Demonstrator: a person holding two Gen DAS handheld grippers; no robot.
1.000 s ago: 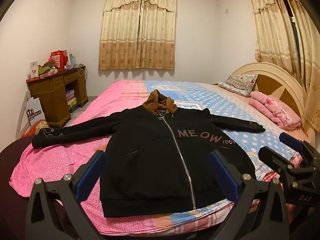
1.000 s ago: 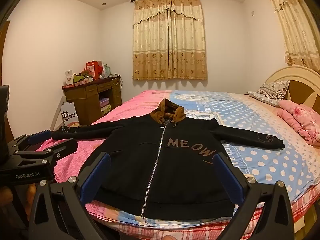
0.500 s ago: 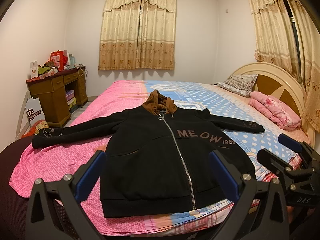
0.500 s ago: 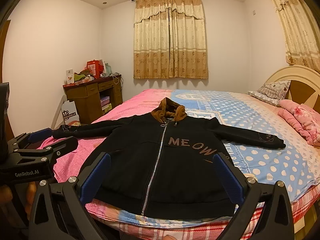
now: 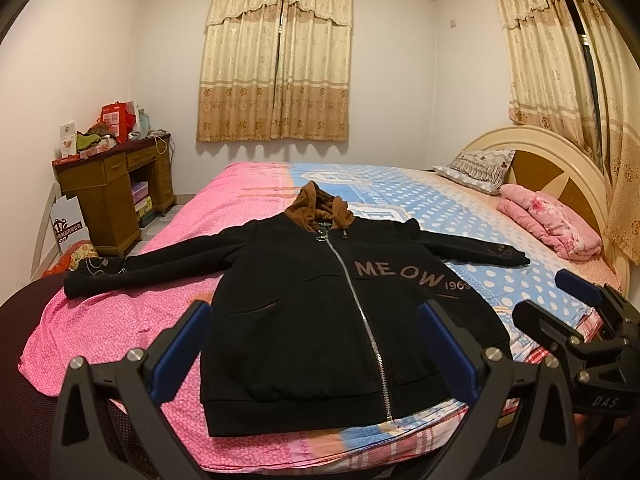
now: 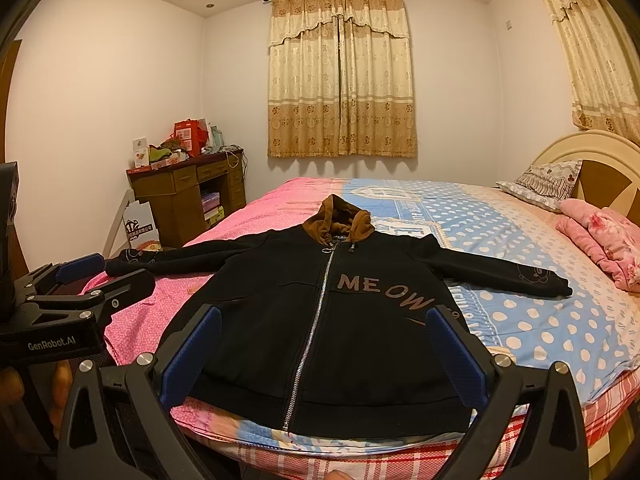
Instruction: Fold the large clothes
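The black zip hoodie (image 5: 320,300) lies face up on the bed (image 5: 120,320), zipped, both sleeves spread straight out and hem toward the near edge, a layout that suits a first fold. The left gripper (image 5: 316,344) and right gripper (image 6: 324,356) hover short of the hem, fingers wide and holding nothing. Beyond the hoodie, a pillow (image 5: 476,164) sits by the headboard.

A wooden desk (image 5: 112,196) stands left of the bed (image 5: 400,188), which carries a pillow (image 5: 478,164) and pink blanket (image 5: 552,224).
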